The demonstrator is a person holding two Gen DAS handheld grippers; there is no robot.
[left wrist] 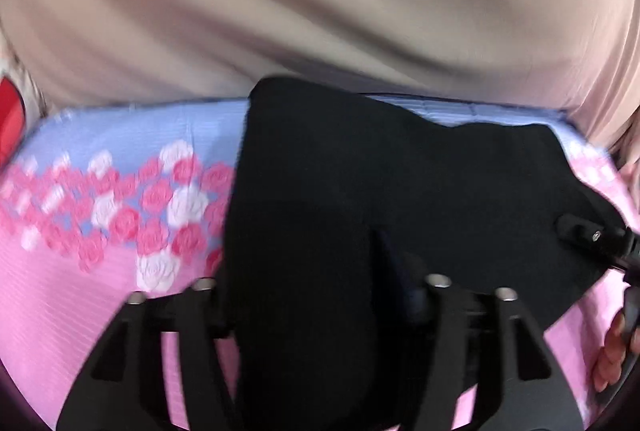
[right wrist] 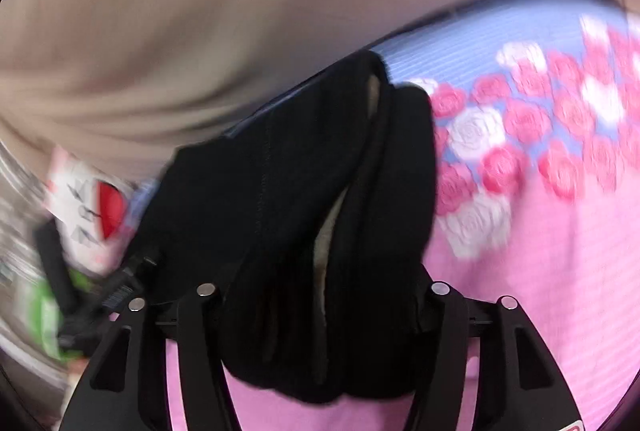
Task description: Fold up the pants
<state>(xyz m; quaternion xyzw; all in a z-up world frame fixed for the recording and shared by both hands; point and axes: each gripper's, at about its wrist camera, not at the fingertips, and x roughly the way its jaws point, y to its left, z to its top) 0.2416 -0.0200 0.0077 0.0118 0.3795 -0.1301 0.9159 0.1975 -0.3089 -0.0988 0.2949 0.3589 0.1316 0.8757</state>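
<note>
Black pants (left wrist: 360,183) lying on a pink-and-blue rose-print sheet (left wrist: 80,291) — long axis running from the camera toward a beige curtain (left wrist: 280,11). Fabric is bunching between both pairs of jaws. Left gripper (left wrist: 320,295), right gripper (right wrist: 320,303): grip or release — cannot tell, blur hiding the pads.

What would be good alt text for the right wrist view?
Black pants hang bunched between the fingers of the right claw, above a pink and blue bedsheet with roses. Beige fabric fills the top; the picture is blurred.
</note>
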